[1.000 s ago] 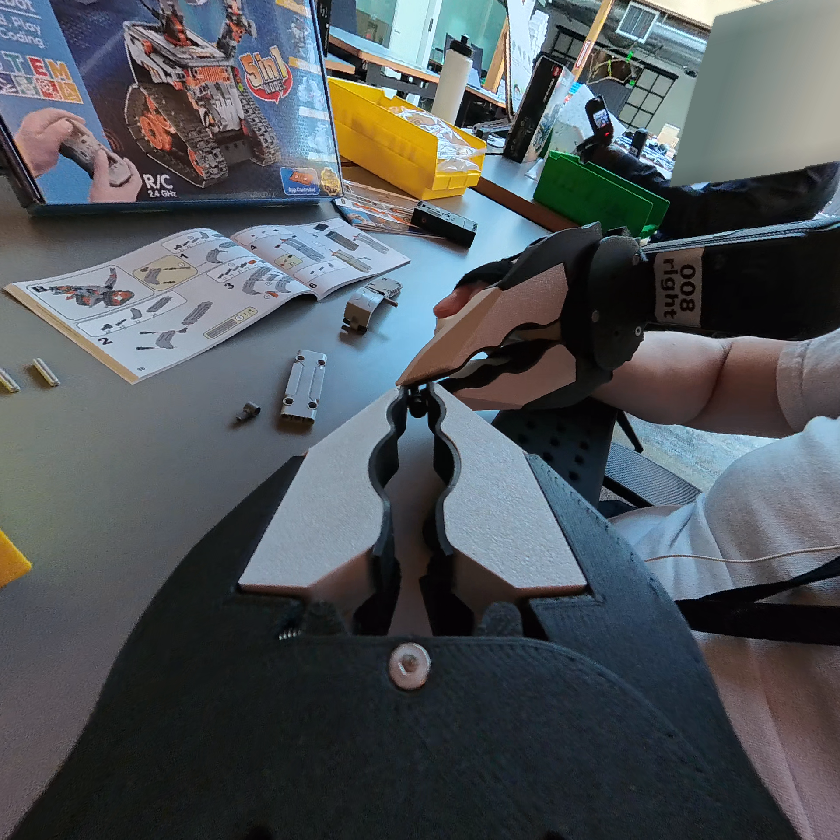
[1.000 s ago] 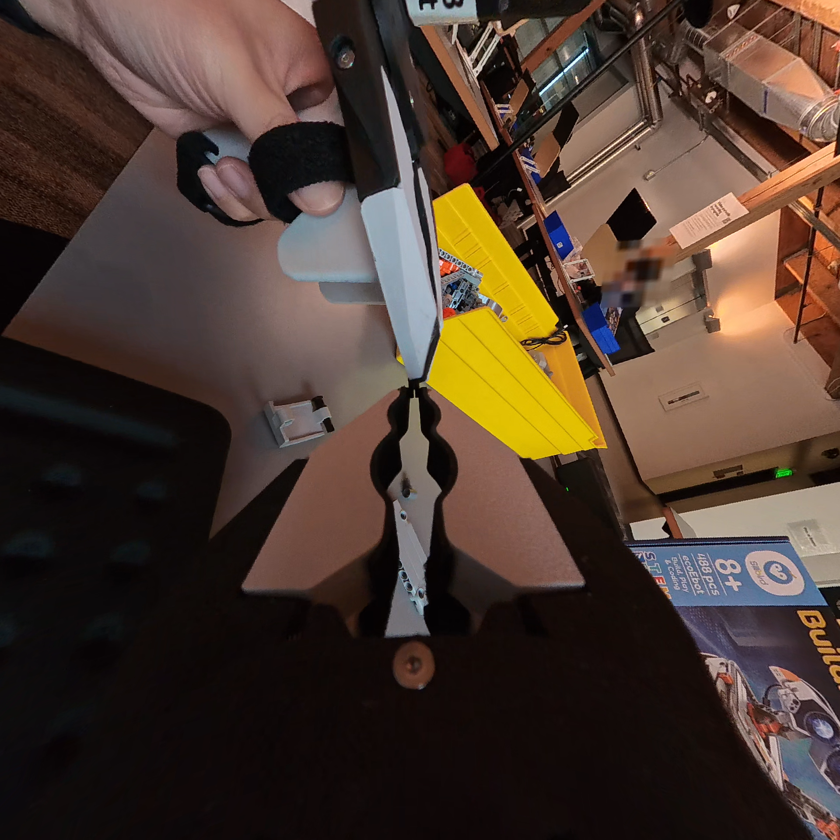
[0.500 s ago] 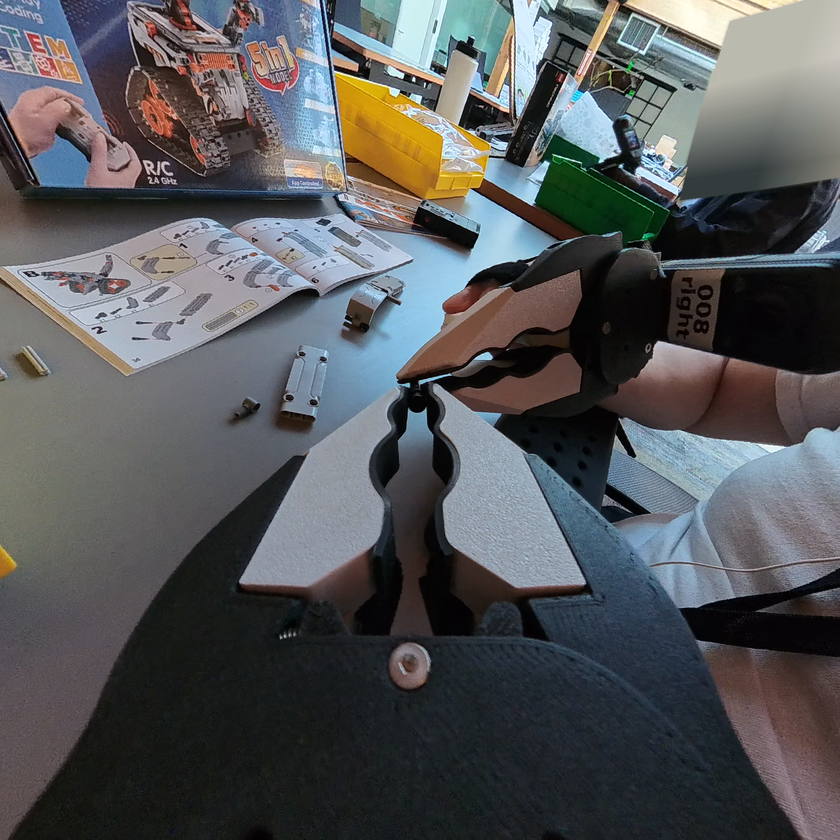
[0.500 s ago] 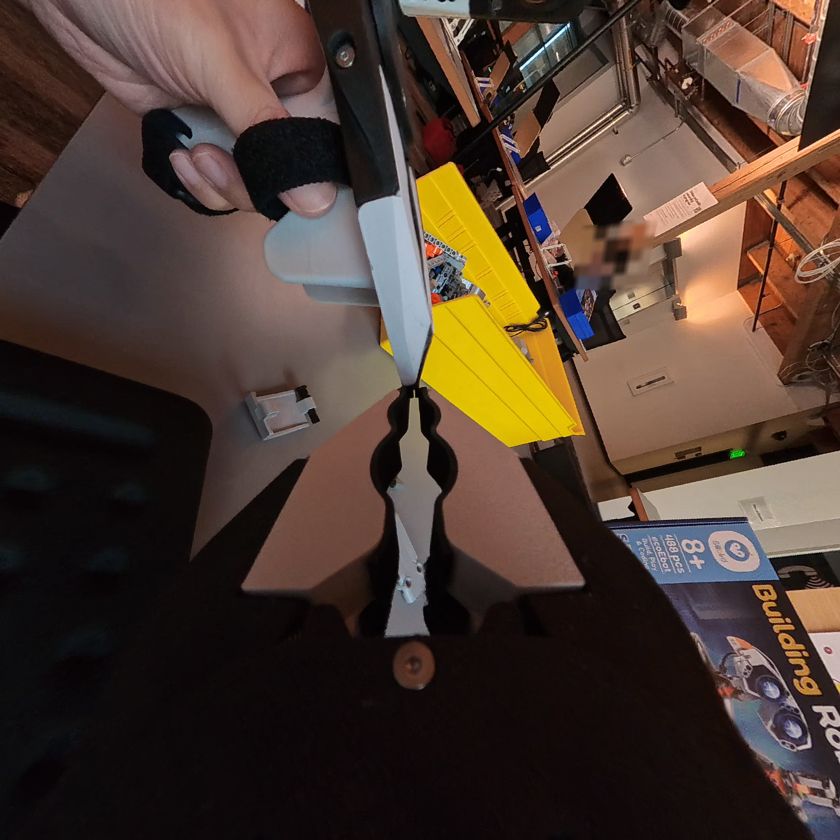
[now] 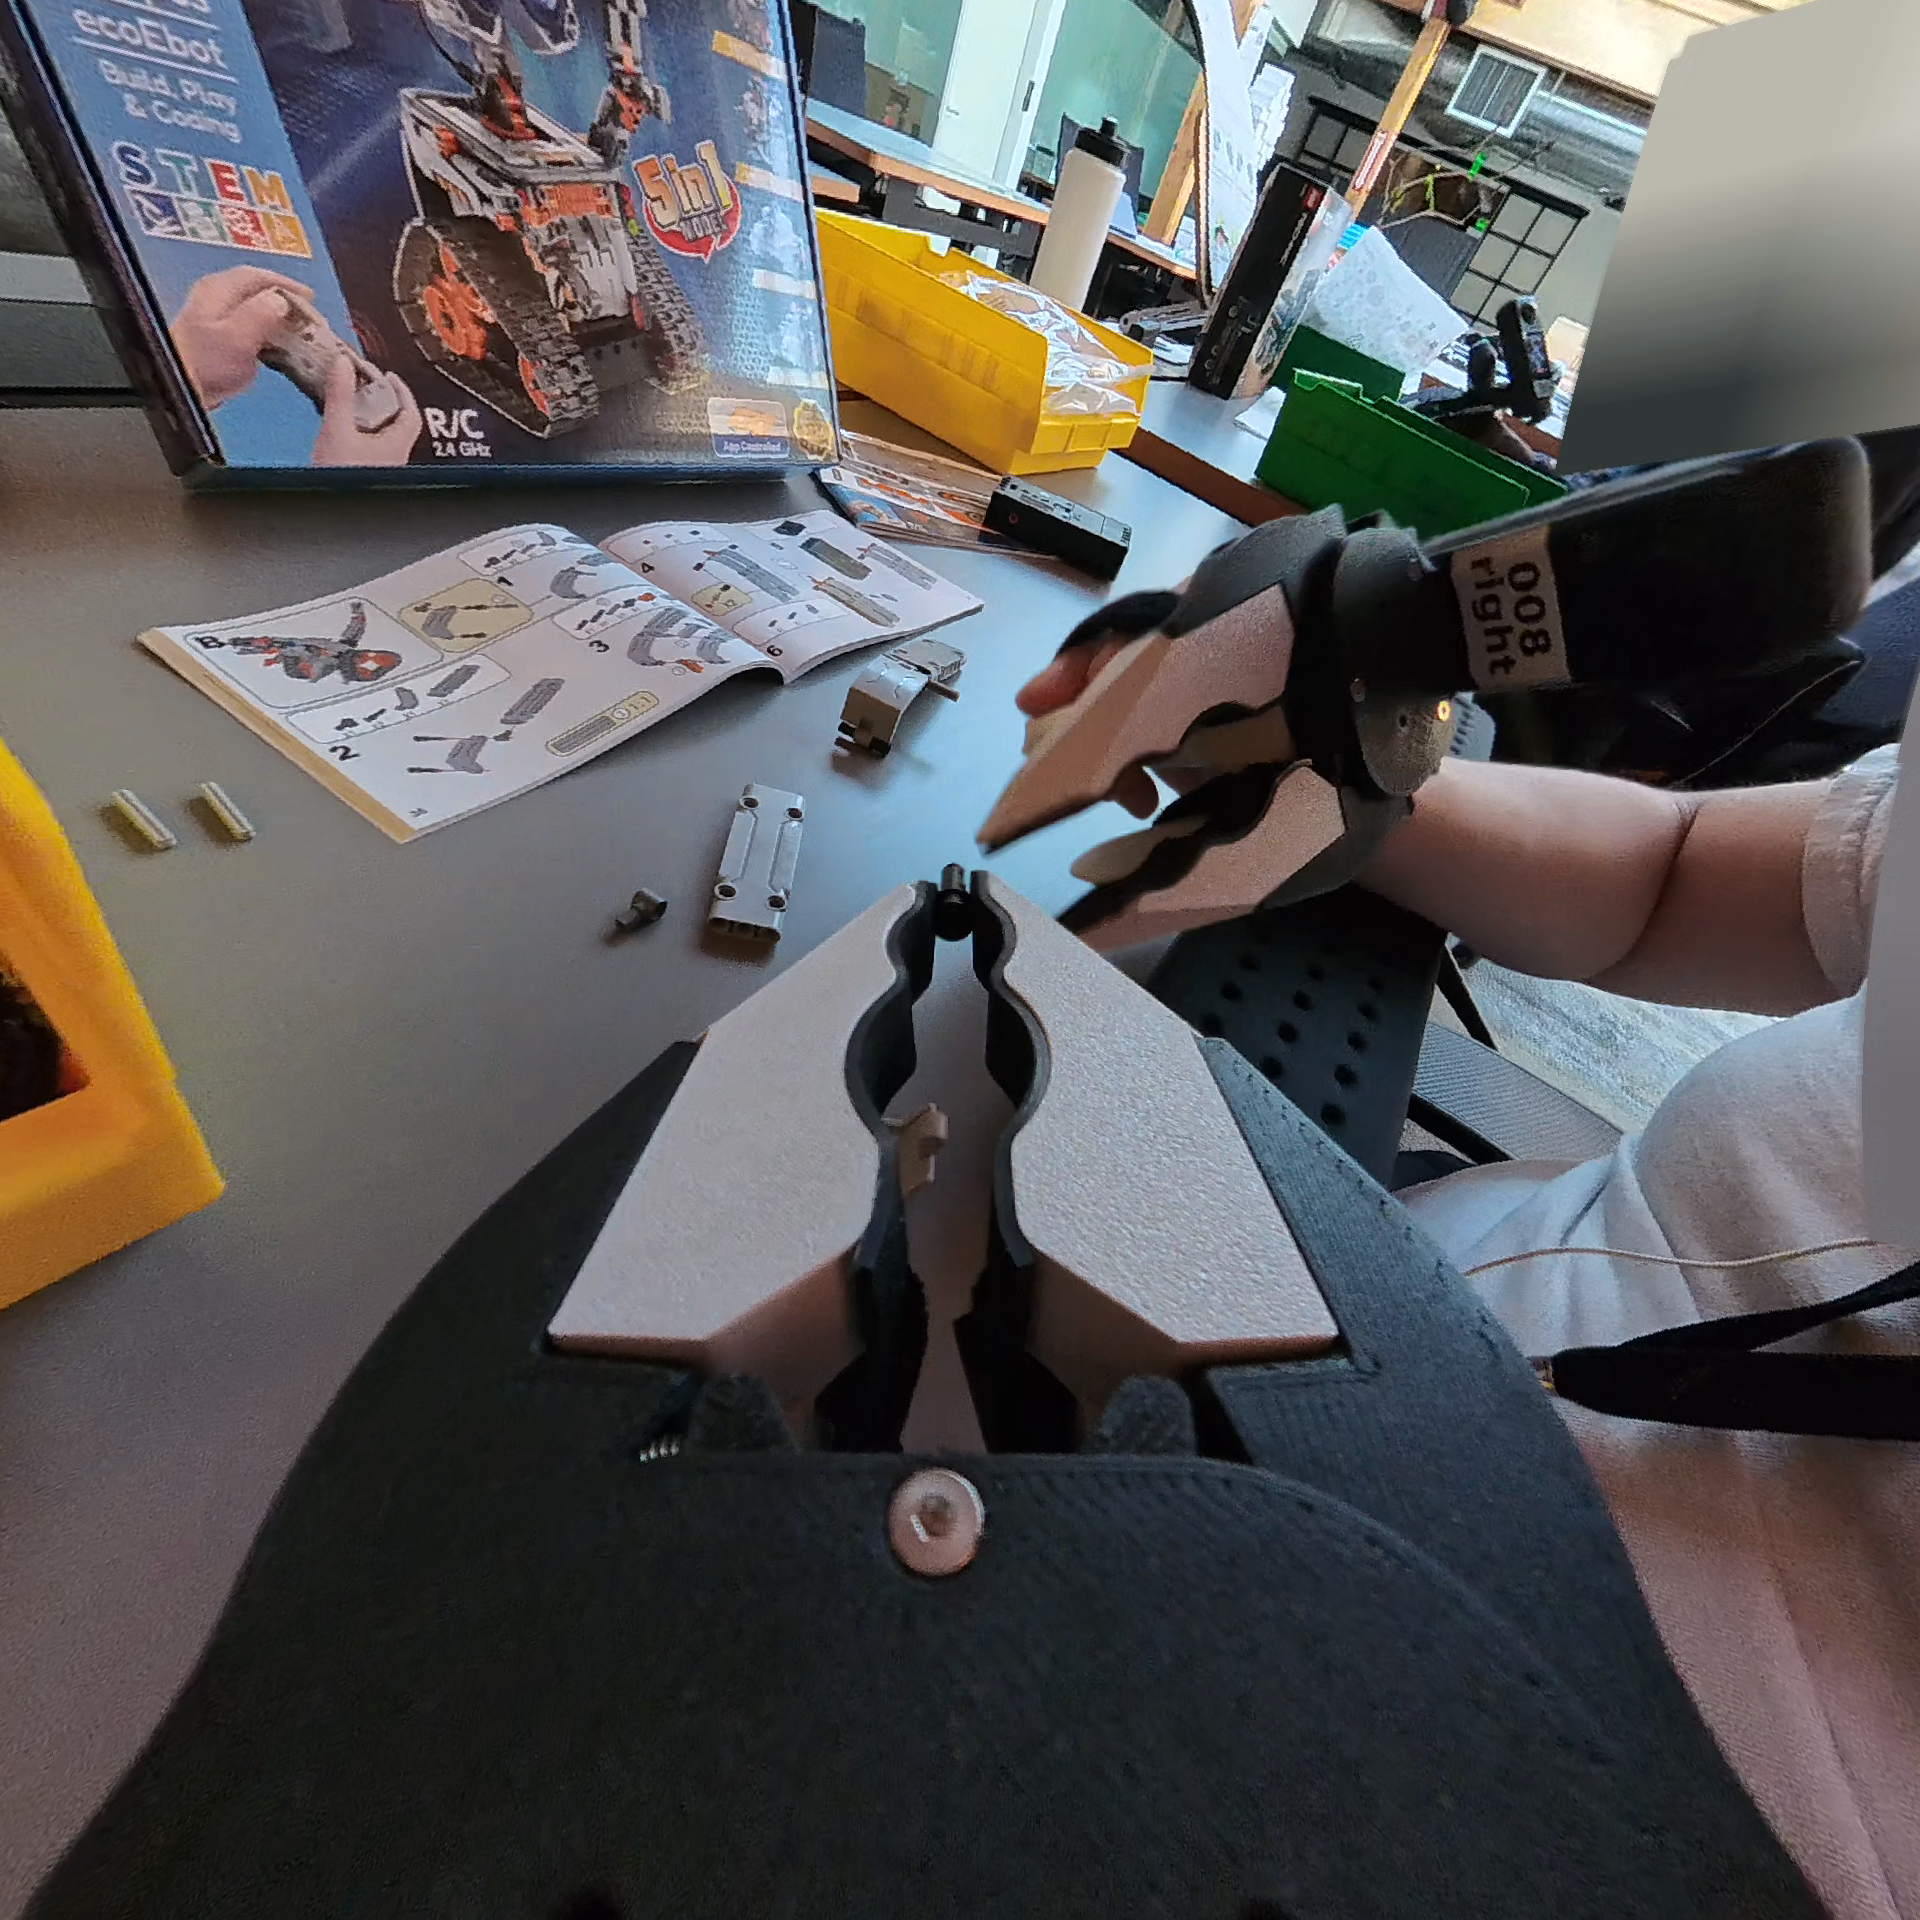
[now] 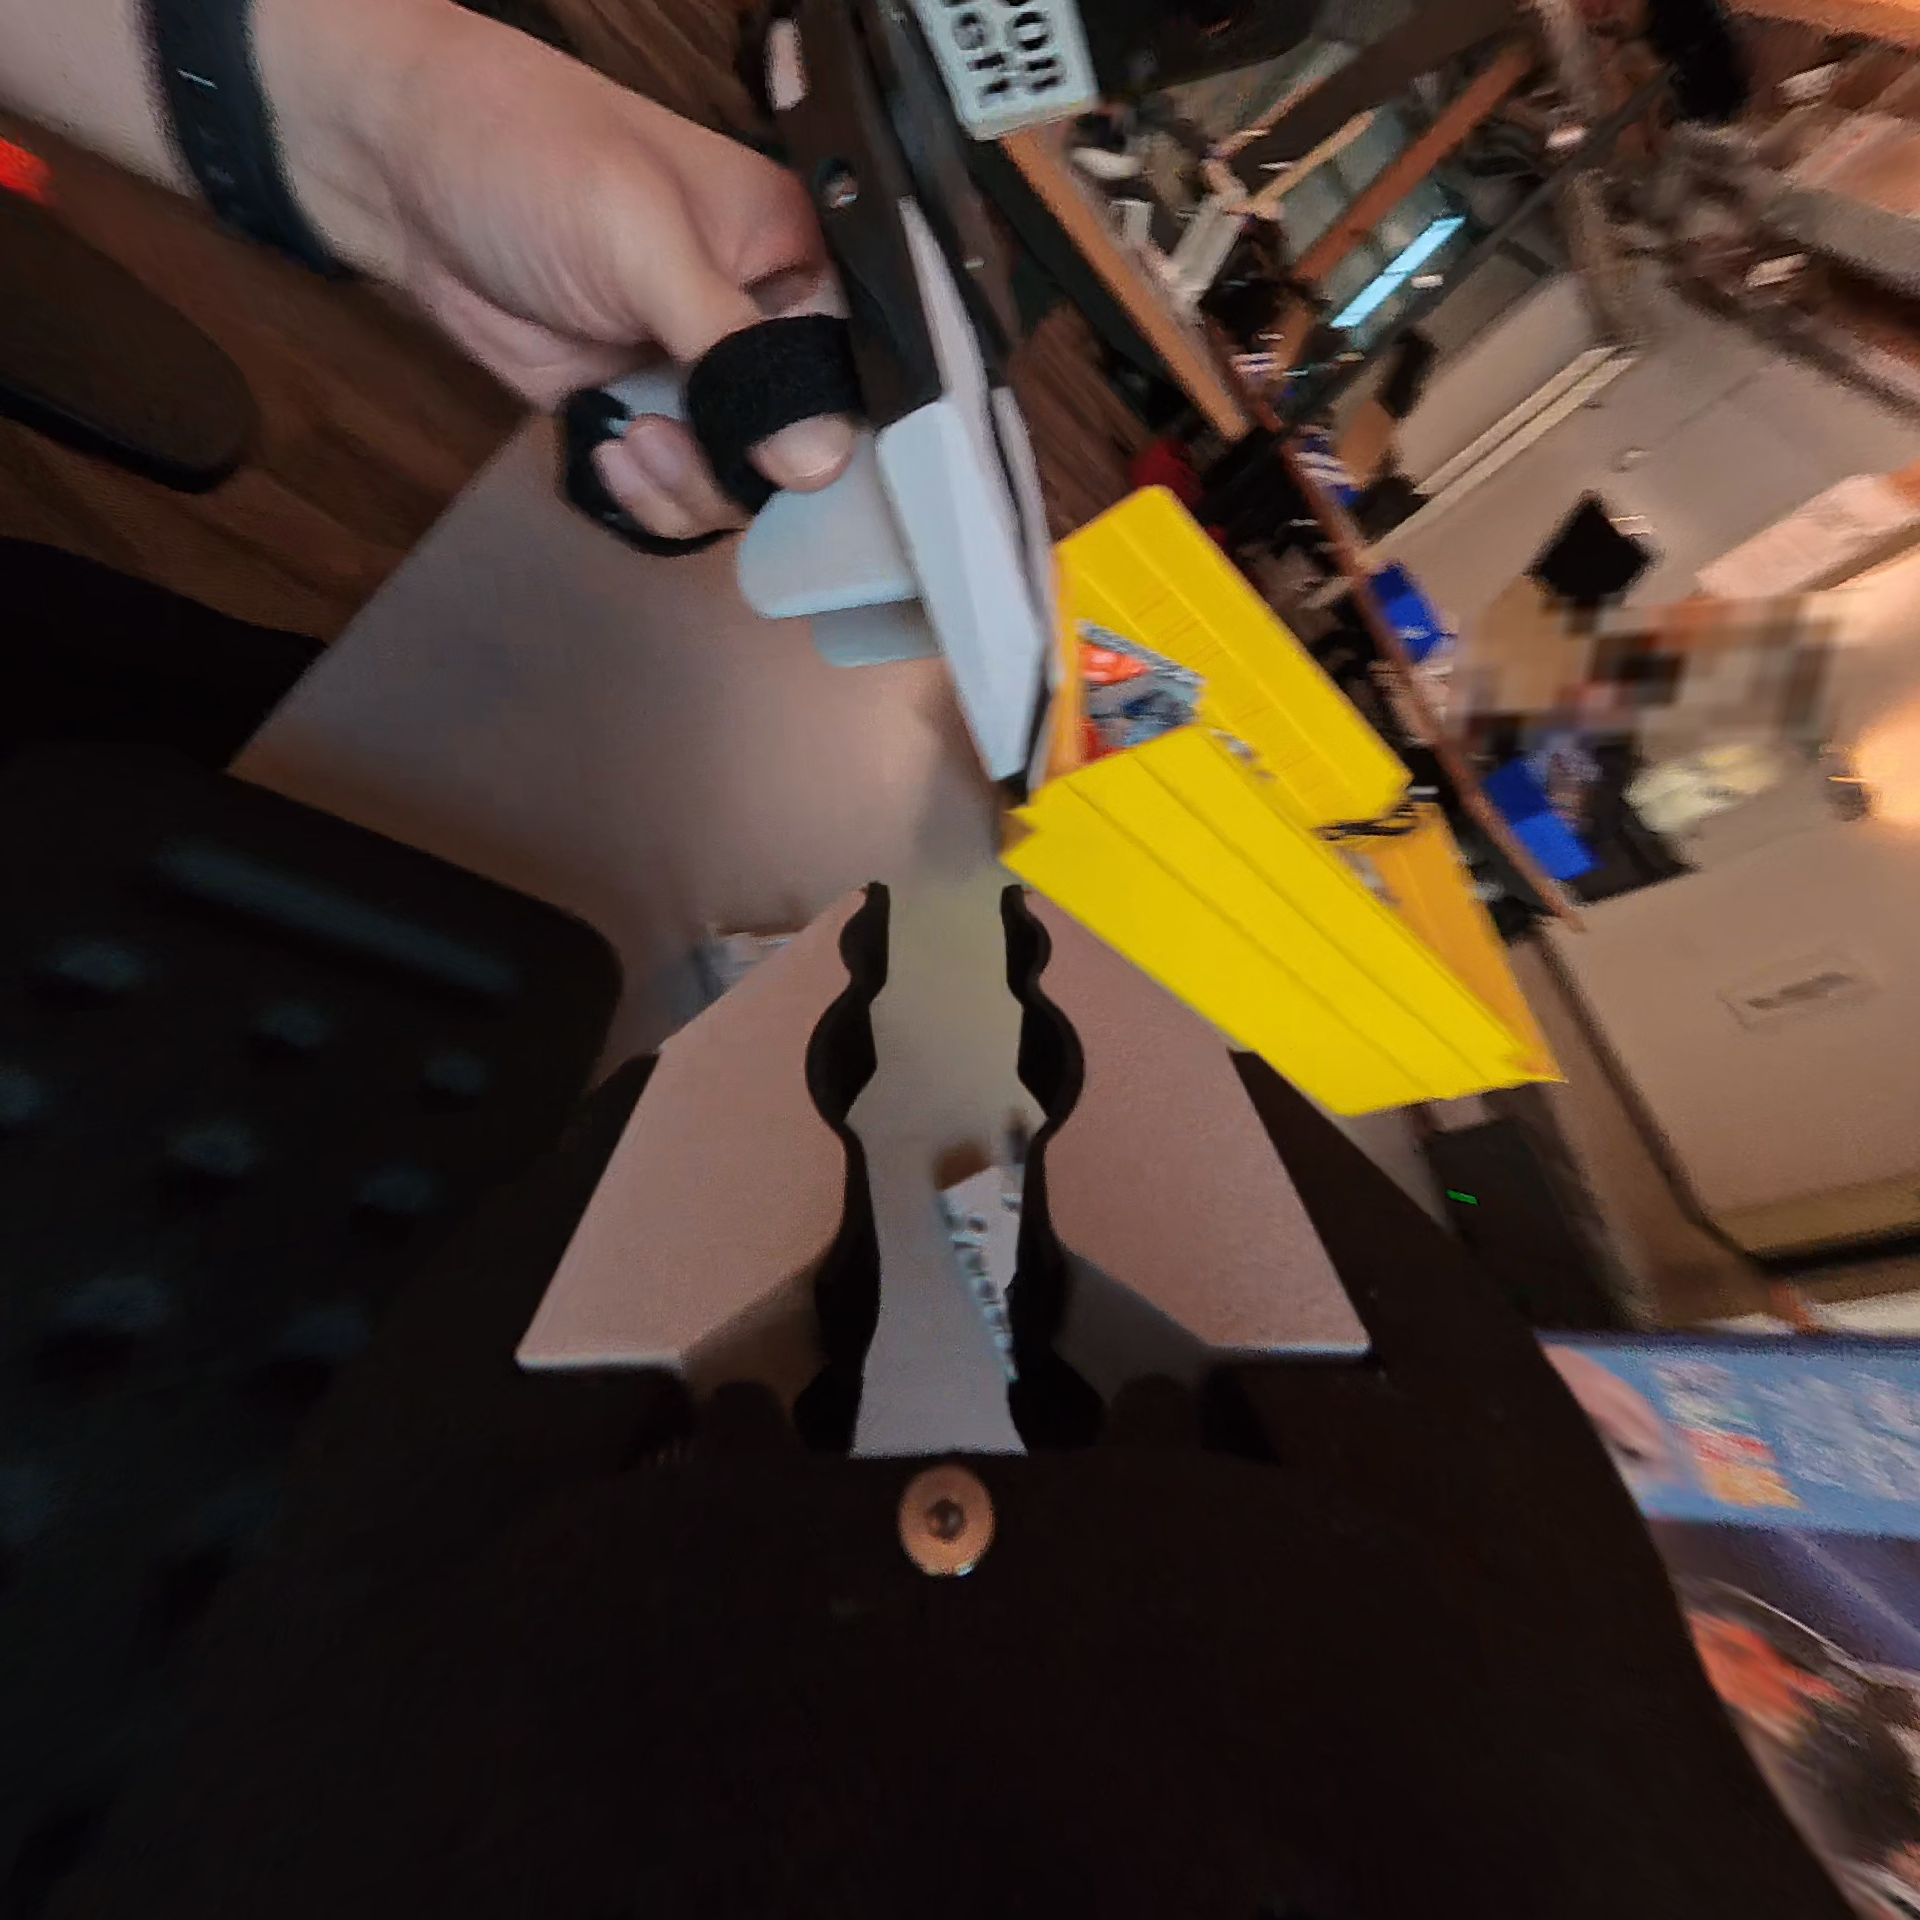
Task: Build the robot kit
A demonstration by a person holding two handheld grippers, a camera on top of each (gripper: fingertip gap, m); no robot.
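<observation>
My left gripper (image 5: 951,902) is shut on a small black pin (image 5: 951,906) at its very tips, held above the dark table (image 5: 364,1039). A small grey piece (image 5: 920,1143) shows low in the gap between its fingers. My right gripper (image 6: 943,899) is open, its tips a little apart with nothing between them. A grey holed piece (image 6: 982,1247) shows deeper in the gap; I cannot tell if it is held. In the left wrist view the right gripper (image 5: 1039,847) hangs just right of the pin, apart from it. The right wrist view is blurred.
A blue kit box (image 5: 468,239) stands behind an open booklet (image 5: 551,655). Loose parts lie on the table: a flat grey piece (image 5: 756,868), a small dark piece (image 5: 639,912), a grey assembly (image 5: 894,696), two pale rods (image 5: 182,816). Yellow bins (image 5: 83,1091) (image 5: 966,343) flank them. Only a small space, under 4 cm, lies between the two pairs of fingers. Both grippers' tips are roughly 20 cm from the grey assembly (image 5: 894,696).
My right gripper has opened and drawn back from the left gripper's tip, where it was touching. The left gripper keeps the black pin and has shifted little.
</observation>
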